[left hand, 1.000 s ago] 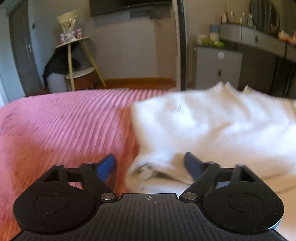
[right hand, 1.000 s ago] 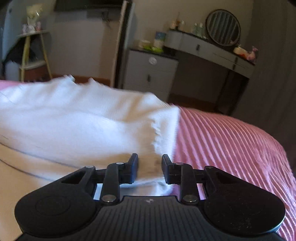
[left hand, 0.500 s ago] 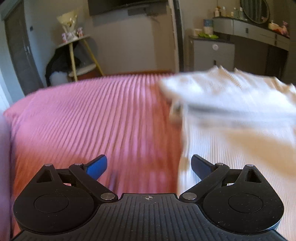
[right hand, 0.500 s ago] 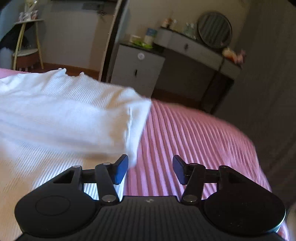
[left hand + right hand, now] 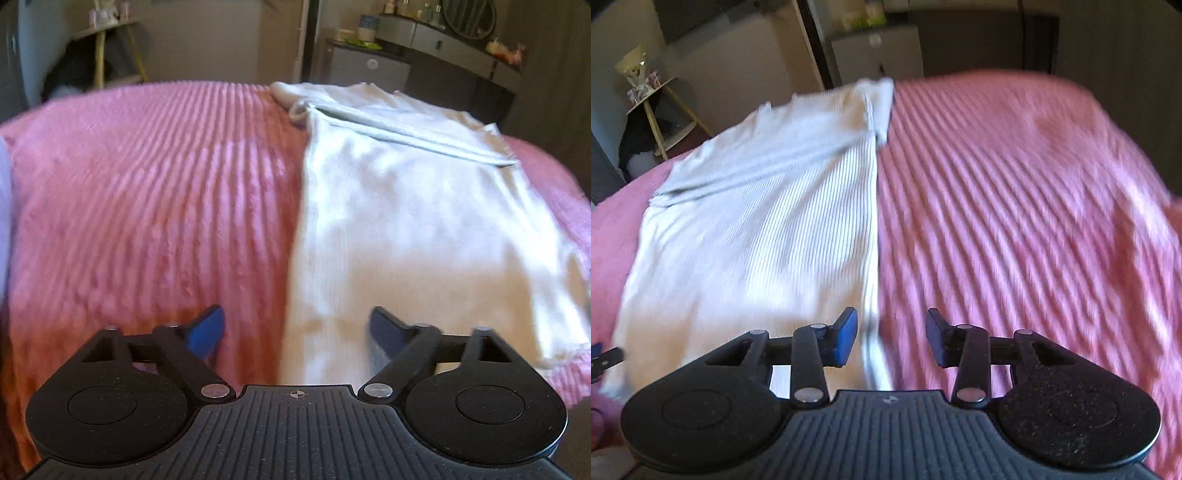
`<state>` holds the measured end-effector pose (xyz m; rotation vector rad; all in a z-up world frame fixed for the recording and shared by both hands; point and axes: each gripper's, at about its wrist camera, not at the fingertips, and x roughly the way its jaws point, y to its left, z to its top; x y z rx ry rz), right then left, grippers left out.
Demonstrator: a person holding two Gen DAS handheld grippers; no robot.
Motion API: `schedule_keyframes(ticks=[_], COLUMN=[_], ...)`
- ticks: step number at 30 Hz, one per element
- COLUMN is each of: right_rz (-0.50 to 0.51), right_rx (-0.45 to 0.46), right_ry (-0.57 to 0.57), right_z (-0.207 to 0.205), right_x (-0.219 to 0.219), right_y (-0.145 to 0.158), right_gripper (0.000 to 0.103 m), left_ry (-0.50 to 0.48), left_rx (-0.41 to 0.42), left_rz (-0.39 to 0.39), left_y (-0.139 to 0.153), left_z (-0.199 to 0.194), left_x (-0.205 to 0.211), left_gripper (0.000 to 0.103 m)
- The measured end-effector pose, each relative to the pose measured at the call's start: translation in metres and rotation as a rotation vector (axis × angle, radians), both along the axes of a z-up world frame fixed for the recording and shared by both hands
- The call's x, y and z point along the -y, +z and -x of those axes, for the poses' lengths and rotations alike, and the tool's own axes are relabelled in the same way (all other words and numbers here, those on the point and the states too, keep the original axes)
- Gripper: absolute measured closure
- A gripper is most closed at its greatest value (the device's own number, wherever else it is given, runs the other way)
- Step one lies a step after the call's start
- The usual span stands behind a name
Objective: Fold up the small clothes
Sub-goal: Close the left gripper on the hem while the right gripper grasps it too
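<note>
A white ribbed garment (image 5: 413, 221) lies flat on the pink ribbed bedspread (image 5: 147, 206), with its far part folded over towards me. It also shows in the right wrist view (image 5: 757, 229). My left gripper (image 5: 297, 330) is open and empty above the garment's near left edge. My right gripper (image 5: 890, 338) is open and empty above the garment's near right edge. A bit of the left gripper (image 5: 602, 360) shows at the left edge of the right wrist view.
Pink bedspread (image 5: 1015, 221) stretches to both sides of the garment. Beyond the bed stand a grey cabinet (image 5: 369, 68), a dresser with a round mirror (image 5: 469, 16) and a small wooden stand (image 5: 661, 110).
Both grippers let go of the garment's far part and pulled back towards me, jaws opening wider. The folded part now lies on the garment.
</note>
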<state>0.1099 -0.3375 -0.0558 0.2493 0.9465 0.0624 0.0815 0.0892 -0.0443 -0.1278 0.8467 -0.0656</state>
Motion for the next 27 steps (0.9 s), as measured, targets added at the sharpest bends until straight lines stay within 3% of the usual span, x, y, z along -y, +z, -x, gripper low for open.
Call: schedule_keyframes(ticks=[2,4,6,7,9,10,15,20,24,26,27], right_rz=[-0.028,0.001,-0.001,-0.013,-0.034,-0.036,-0.088,-0.096,-0.091,-0.094,-0.097], right_rx=[-0.052,-0.088,-0.108,-0.107,-0.111,-0.12,-0.119,-0.143,-0.172,-0.182,-0.185], right_ry=[0.029,0.041,0.028,0.013,0.0,-0.005,-0.009,-0.004,0.042,0.05,0.056], right_z=[0.007,0.014,0.014,0.014,0.014,0.013,0.014,0.013,0.008,0.006,0.005], right_x=[-0.002,-0.008,-0.009,-0.008,-0.005,-0.003,0.005,0.006,0.0,-0.001,-0.002], right_y=[-0.006,-0.012,-0.017,-0.017,-0.019,-0.02,-0.019,-0.02,-0.022,-0.024,-0.025], right_gripper=[0.063,0.063,0.064,0.066,0.087,0.091,0.094,0.087,0.078,0.078,0.08], left_ry=[0.005,0.022,0.019,0.027,0.019,0.014,0.039,0.04,-0.026,-0.056,-0.069], left_rx=[-0.005,-0.023,-0.045,-0.058,-0.08,-0.098,-0.128,-0.147,-0.165,-0.18,-0.187], left_rz=[0.036,0.025,0.031,0.035,0.071,0.102,0.119,0.154,0.156,0.151,0.143], left_y=[0.0,0.0,0.002,0.002,0.004,0.002,-0.003,-0.005,-0.006,-0.007,-0.008], left_z=[0.003,0.001,0.0,-0.001,-0.002,-0.003,-0.001,-0.002,-0.005,-0.007,-0.008], left_x=[-0.004,-0.002,-0.001,-0.001,-0.002,-0.003,-0.009,-0.016,-0.012,-0.01,-0.009], left_gripper=[0.02,0.033,0.039,0.046,0.058,0.063,0.085,0.084,0.066,0.068,0.076])
